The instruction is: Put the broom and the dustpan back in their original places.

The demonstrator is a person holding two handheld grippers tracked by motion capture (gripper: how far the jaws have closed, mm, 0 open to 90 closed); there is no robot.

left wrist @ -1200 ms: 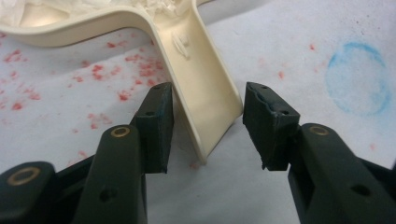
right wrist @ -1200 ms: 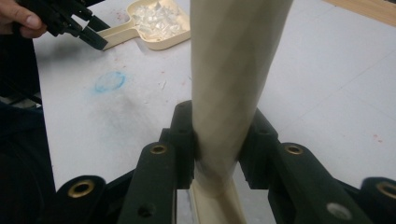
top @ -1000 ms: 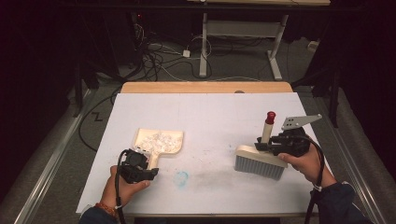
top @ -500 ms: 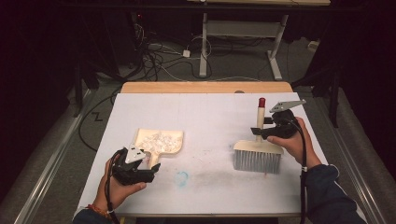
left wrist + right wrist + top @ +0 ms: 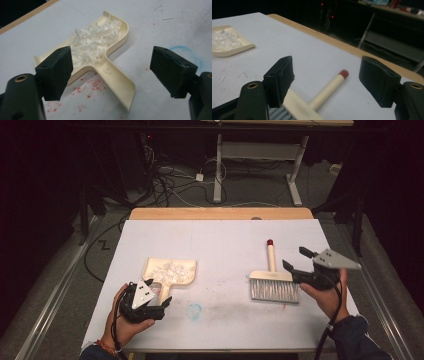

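Both sets of tongs are spread wide and holding nothing. The left tongs [image 5: 161, 301] sit near the front-left of the worktop [image 5: 220, 240], jaws either side of the dustpan's handle but not touching it. The right tongs [image 5: 296, 259] hover just right of the brush [image 5: 273, 282], clear of it.

The cream dustpan [image 5: 110, 57] lies flat on the worktop, left of centre, with a heap of white shreds [image 5: 93, 42] piled in its scoop. The brush lies flat right of centre, bristles toward the near edge, its pale handle with the red tip [image 5: 343, 73] pointing away to the far side.

What I'd worry about, just guessing from here: that dustpan handle is thin and the load sits at the far end, so if the left tongs clamp near the tip and lift, the pan could tilt and dump shreds back on the worktop. Same with the brush, a grab off the handle's middle might let it swing.

There's also a blue smudge [image 5: 194, 309] and red specks [image 5: 87, 87] on the worktop.
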